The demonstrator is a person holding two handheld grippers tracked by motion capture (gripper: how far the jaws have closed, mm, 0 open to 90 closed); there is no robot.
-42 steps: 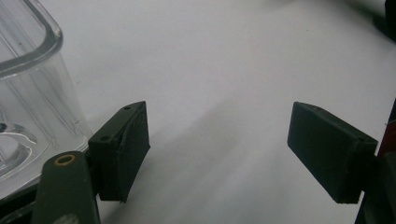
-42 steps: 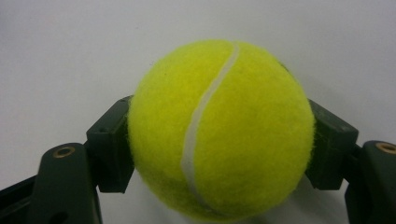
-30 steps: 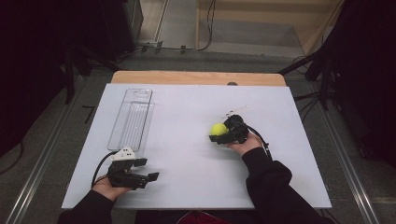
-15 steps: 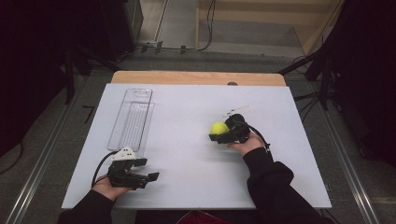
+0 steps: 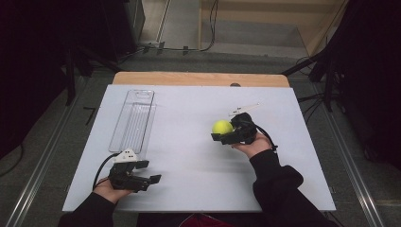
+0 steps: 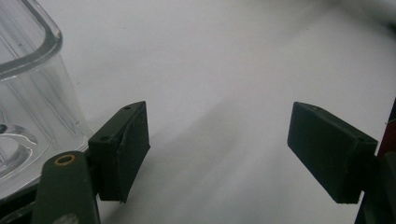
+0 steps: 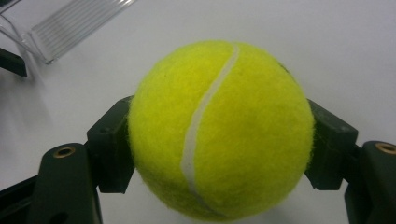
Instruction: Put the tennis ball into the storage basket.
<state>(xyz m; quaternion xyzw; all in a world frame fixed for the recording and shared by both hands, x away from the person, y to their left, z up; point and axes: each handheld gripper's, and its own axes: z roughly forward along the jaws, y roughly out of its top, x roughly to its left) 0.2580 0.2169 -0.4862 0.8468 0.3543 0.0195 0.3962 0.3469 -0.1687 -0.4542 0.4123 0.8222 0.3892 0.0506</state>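
Since 1 frame back my right gripper (image 5: 226,134) lifted slightly | pinches tennis ball (image 7: 219,128) for carrying | left gripper (image 6: 219,149) spread, parked beside clear tray (image 5: 132,120)

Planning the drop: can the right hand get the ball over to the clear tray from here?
Probably yes: the right gripper is shut on the tennis ball, and bare table lies between it and the clear tray.
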